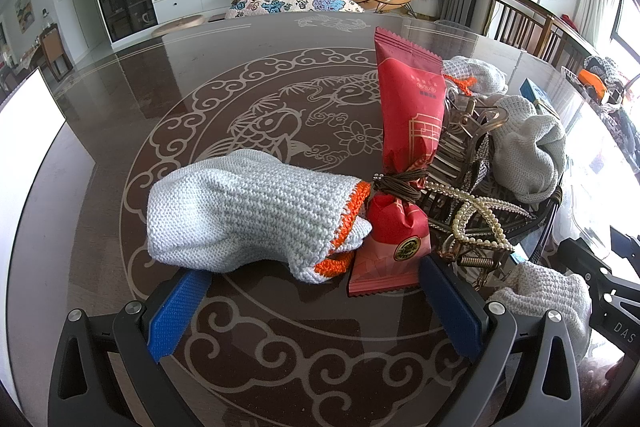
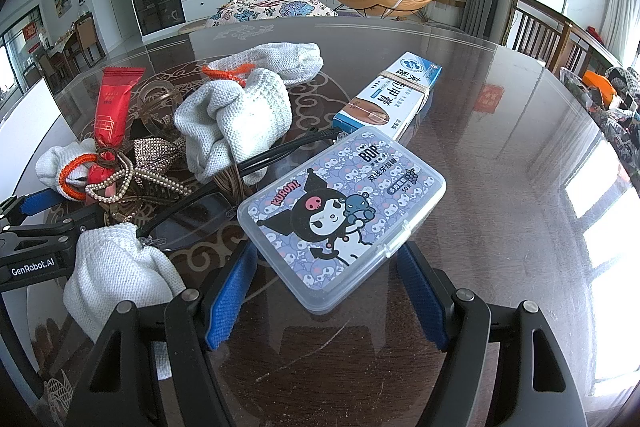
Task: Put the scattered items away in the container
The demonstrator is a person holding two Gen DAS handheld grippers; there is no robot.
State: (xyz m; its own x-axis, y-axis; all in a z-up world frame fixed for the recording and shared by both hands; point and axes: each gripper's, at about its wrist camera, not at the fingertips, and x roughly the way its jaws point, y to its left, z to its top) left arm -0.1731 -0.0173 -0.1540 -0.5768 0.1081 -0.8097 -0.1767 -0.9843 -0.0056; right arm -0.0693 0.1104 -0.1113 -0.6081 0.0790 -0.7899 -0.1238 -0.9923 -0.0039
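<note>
Table (image 1: 120,99) comes first, a big dark round one with pale fish and cloud drawings under its shiny top. All the scattered things sit on it in one messy pile. I cannot tell which thing is the container for the tidy-up; no open bin or basket shows.

Next in size is the knit glove (image 1: 248,215), white with an orange cuff. It lies on its side just ahead of the left gripper (image 1: 308,311), a bit to the left of the middle, with its long way going across from left to right.

Beside it is the red snack packet (image 1: 408,131). It is long and tied in the middle with a brown cord. Its long way runs from near to far, and its near end sits just in front of the right-hand pad (image 1: 452,307). The left gripper's 2 fingers are spread wide and hold nothing.

The cartoon floss box (image 2: 340,219) is a clear flat case with a closed lid. It lies slanted, right ahead of the right gripper (image 2: 328,287), and its near corner pokes in between the fingers. Those 2 fingers are spread too, not squeezing it yet, so I think the right gripper is nearest to this box.

Behind it lies the blue-and-white cream box (image 2: 388,95). Smallest are the pearl hair clip (image 1: 476,219) and the black glasses (image 2: 224,183), tangled in the pile.
</note>
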